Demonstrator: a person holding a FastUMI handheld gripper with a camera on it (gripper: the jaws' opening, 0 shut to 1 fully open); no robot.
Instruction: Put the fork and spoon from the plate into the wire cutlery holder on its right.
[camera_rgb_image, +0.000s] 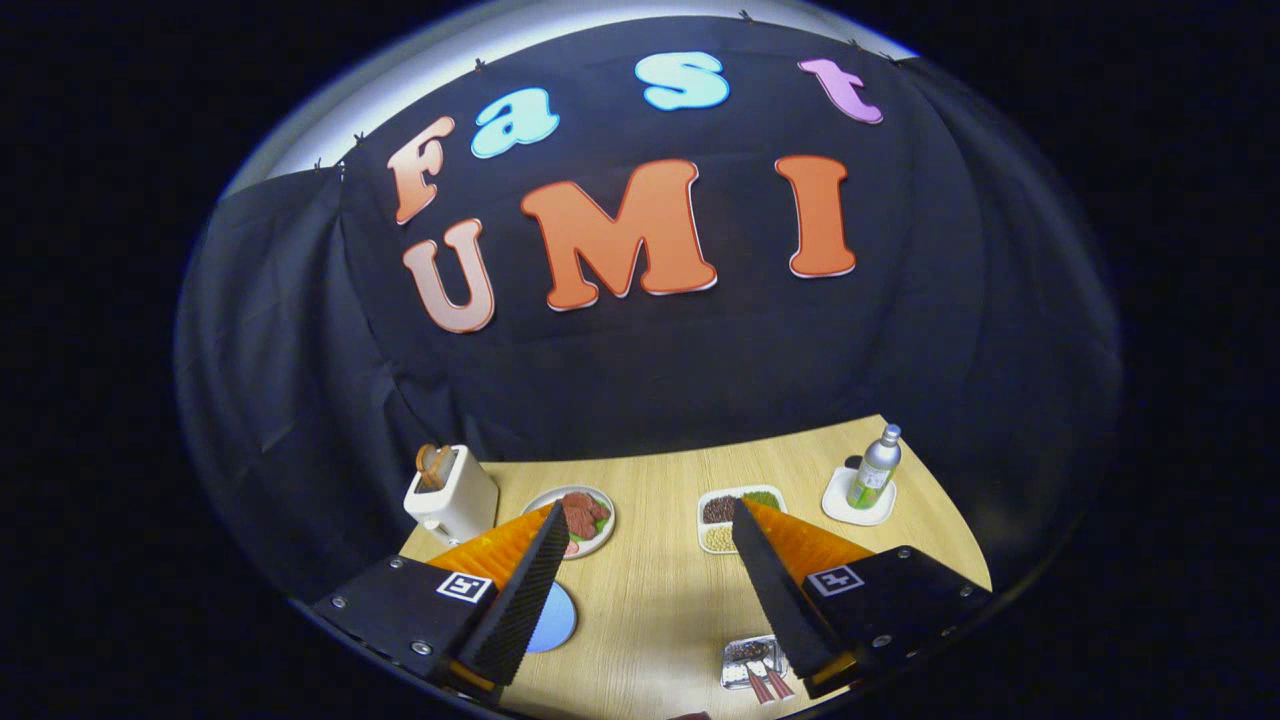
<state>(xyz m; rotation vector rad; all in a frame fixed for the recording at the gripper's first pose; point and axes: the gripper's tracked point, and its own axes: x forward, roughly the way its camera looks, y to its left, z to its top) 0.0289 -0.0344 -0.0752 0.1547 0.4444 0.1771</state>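
Observation:
My gripper (648, 508) is open and held high above the wooden table (650, 600), with nothing between its fingers. A round blue plate (556, 618) lies low beside the left finger, which covers part of it; the part that shows looks bare. To its right, close to the base of the right finger, sits the silvery wire cutlery holder (742, 662). Two utensils with reddish handles (768, 684) rest in it, handles pointing toward me. The right finger hides the holder's right side.
Beyond the fingertips stand a white toaster (450, 493) with a slice in it, a plate of meat (582, 518), a white divided tray of beans (738, 512), and a silver bottle (875, 466) on a white coaster (856, 502). Black cloth walls close off the back.

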